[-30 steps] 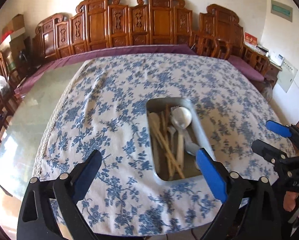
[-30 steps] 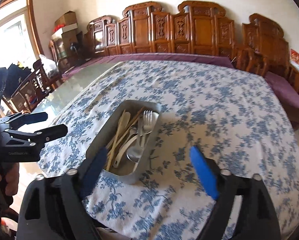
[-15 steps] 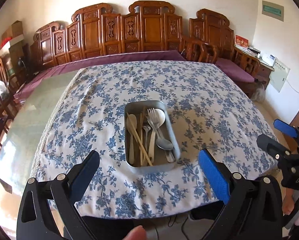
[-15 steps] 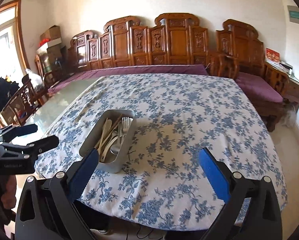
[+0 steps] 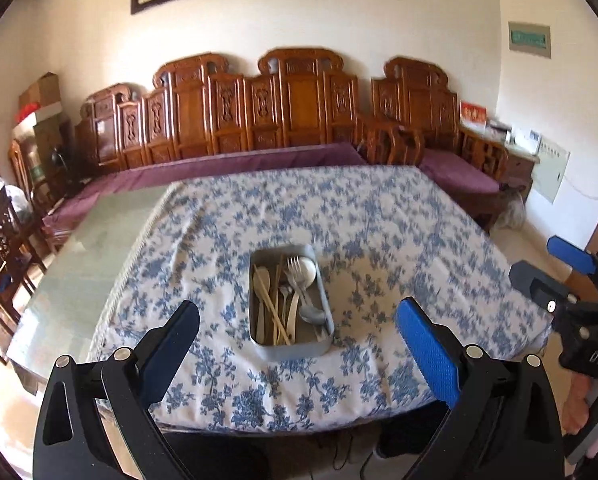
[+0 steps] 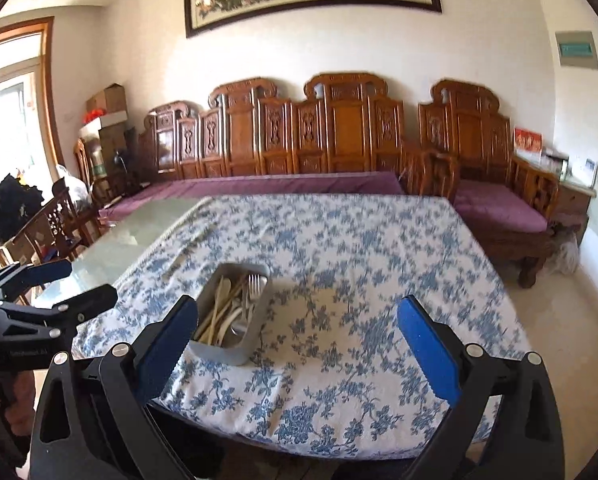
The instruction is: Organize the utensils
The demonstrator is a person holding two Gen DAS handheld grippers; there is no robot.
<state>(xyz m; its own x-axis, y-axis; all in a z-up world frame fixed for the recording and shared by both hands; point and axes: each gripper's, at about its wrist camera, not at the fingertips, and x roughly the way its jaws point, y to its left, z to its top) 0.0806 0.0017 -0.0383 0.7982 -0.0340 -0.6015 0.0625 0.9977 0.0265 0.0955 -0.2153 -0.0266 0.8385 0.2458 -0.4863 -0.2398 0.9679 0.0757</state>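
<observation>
A grey metal tray (image 5: pixel 326 312) (image 6: pixel 255 322) sits on the blue-flowered tablecloth near the table's front edge. Inside it lie a fork (image 5: pixel 295 270) (image 6: pixel 253 285), metal spoons (image 5: pixel 312 314), pale spoons (image 5: pixel 262 280) and wooden chopsticks (image 5: pixel 274 314) (image 6: pixel 219 312), all lengthwise. My left gripper (image 5: pixel 297 338) stands open, pulled back off the front edge with the tray framed between its blue pads. My right gripper (image 6: pixel 297 338) is open too, back from the edge, with the tray by its left finger. Neither holds anything.
The tablecloth (image 5: pixel 379 240) covers the table's right part; bare glass top (image 5: pixel 87 264) shows at the left. Carved wooden benches (image 6: pixel 339 136) with purple cushions line the far wall and right side. Wooden chairs (image 6: pixel 55 224) stand at the left.
Both grippers have drawn back and risen away from the table, so the tray looks smaller and farther. More of the wall and the framed picture has come into view. Jaws stay open.
</observation>
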